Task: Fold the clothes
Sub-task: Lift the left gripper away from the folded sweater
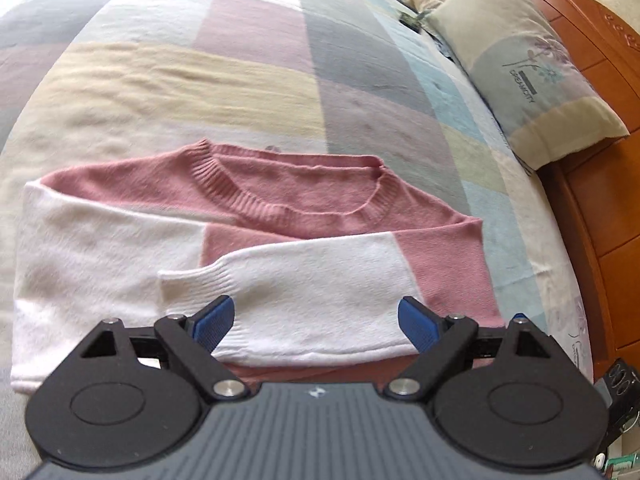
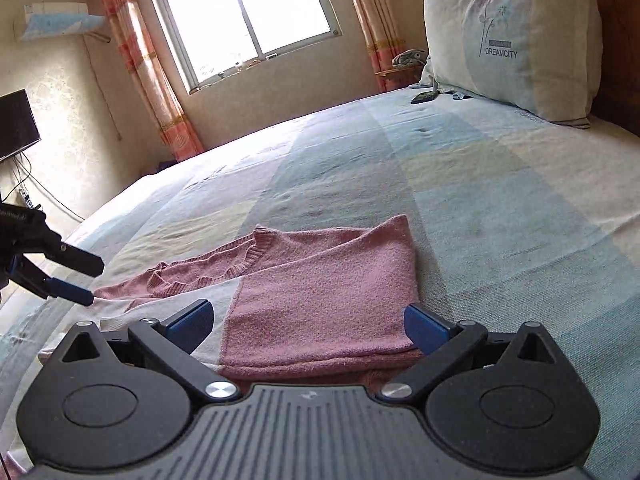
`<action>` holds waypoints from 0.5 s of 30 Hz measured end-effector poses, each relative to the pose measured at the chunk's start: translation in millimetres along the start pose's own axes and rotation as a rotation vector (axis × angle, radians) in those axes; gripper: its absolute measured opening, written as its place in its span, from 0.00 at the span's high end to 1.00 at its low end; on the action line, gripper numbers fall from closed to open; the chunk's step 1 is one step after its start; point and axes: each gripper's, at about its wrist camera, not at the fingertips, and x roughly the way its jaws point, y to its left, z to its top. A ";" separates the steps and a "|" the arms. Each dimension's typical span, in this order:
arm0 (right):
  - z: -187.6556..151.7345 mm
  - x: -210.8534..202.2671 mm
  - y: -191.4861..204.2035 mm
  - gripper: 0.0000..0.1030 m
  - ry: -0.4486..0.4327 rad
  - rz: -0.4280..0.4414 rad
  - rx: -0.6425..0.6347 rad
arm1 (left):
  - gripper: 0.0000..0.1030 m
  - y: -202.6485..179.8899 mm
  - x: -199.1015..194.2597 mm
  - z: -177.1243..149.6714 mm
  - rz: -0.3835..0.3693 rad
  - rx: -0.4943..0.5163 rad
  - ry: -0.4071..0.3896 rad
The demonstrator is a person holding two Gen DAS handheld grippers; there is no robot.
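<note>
With sleeves crossed inward for folding, pink-and-white sweater mid-frame on bed; left claw and right claw released, empty.

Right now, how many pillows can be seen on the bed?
1: a pale blue-and-cream printed pillow stands against the wooden headboard. Another may be hidden beyond it, where bunched fabric shows.

The sweater's near hem lies hidden behind the left hand-held gripper body, and likewise under the right hand-held gripper. The television is cut off by the left edge. A small dark object beside the pillow is too small to identify.
</note>
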 end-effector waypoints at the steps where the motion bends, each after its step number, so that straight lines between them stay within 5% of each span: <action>1: -0.2 -0.6 -0.8 0.00 0.003 0.002 0.003 | 0.14 11.3 -4.7 -8.8 0.008 -0.008 -0.025; 5: -0.3 2.0 -1.0 0.00 0.007 0.009 0.015 | 0.14 63.0 -14.5 -39.0 0.046 -0.125 -0.049; 8: 0.1 3.7 -0.4 0.00 0.012 0.019 0.031 | 0.14 83.2 -24.1 -43.2 -0.004 -0.188 -0.044; 12: -0.3 4.9 1.1 0.00 0.014 0.023 0.029 | 0.12 81.7 -42.6 -28.9 -0.045 -0.166 -0.176; 15: -0.6 8.6 2.1 0.00 0.023 0.012 0.026 | 0.12 86.5 -27.8 -29.7 0.019 -0.171 -0.145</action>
